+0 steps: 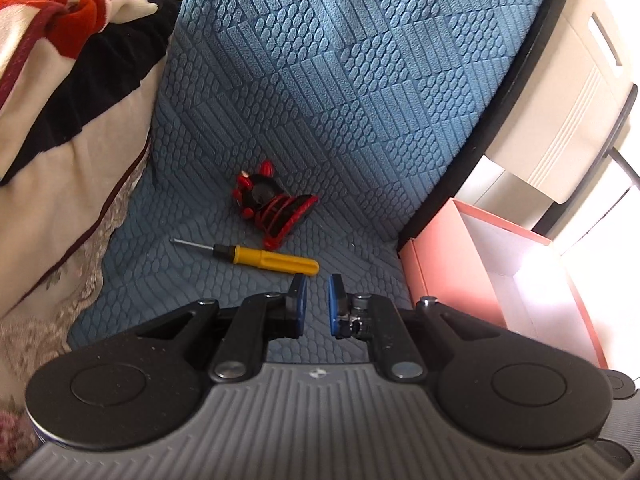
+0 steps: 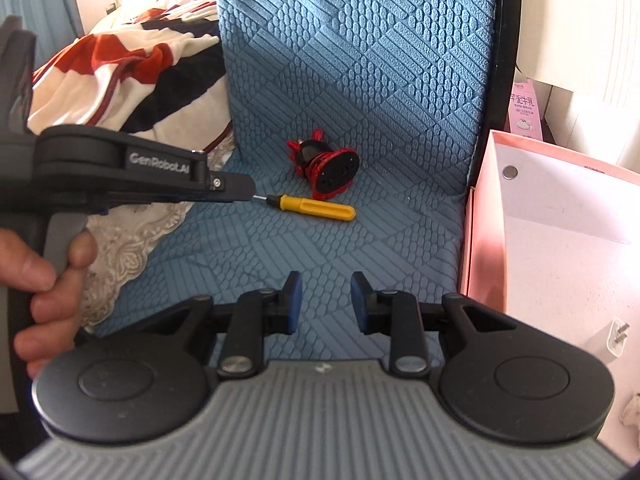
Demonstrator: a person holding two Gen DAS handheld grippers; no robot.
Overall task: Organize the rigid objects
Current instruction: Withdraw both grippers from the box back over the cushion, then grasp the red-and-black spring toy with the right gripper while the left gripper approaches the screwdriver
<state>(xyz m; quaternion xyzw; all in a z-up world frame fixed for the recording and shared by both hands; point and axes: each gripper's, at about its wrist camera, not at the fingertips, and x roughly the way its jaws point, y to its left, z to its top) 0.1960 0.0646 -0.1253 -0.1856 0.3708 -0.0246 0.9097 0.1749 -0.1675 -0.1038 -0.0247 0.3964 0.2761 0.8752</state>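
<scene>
Left tool (image 1: 317,300): pads nearly together, empty, beside the yellow-handled screwdriver (image 1: 267,258).
Right tool (image 2: 323,300): slightly spread, empty.
Advice: straddle the handle; pink cardboard box (image 2: 486,216) at 3 o'clock.

2 near, downward views, shared screwdriver (image 1: 256,255)

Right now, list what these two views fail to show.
- Screwdriver tip: right wrist view, hidden behind the left gripper.
- Pink box interior: left wrist view, washed out by glare; its far side cut off by the frame edge.
- Red-and-black gadget: both views, too small to identify.
- White charger plug in the box: right wrist view, partly behind the right gripper's body.
</scene>
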